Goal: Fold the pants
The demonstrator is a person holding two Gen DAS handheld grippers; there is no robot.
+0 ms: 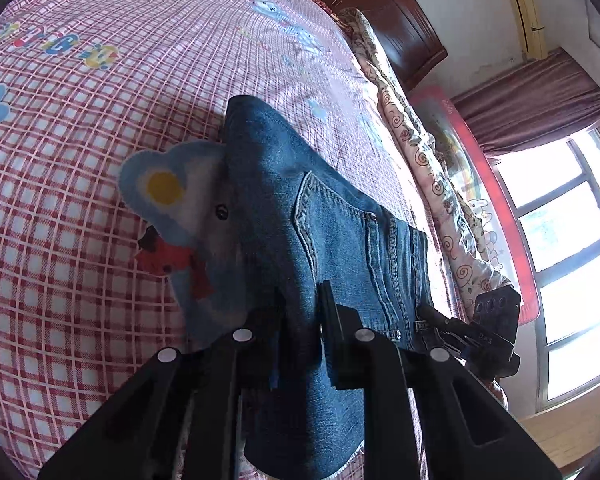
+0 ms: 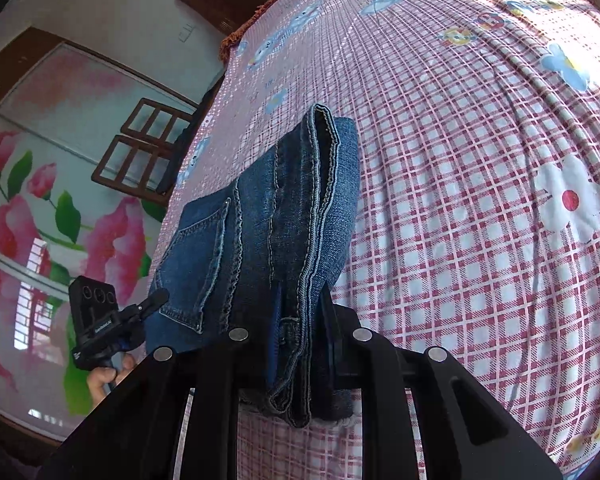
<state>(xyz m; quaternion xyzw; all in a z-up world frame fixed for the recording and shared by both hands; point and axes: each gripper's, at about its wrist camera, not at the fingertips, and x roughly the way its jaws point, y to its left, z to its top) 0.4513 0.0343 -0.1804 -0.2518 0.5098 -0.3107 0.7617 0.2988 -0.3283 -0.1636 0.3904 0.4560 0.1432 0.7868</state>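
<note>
A pair of blue denim pants (image 1: 320, 248) hangs over the bed, held between both grippers. My left gripper (image 1: 300, 320) is shut on the denim near the waistband and fly. The right gripper also shows at the right of the left wrist view (image 1: 488, 332). In the right wrist view the pants (image 2: 268, 232) show a back pocket and stacked hems. My right gripper (image 2: 300, 320) is shut on the bunched denim layers. The left gripper (image 2: 104, 320) shows at lower left there, held by a hand.
A bed with a pink checked sheet (image 1: 100, 160) printed with cartoon bears and flowers lies under the pants. A rolled floral quilt (image 1: 432, 176) runs along the bed's right side. A window (image 1: 560, 260) and a wardrobe with flower doors (image 2: 40, 200) flank the bed.
</note>
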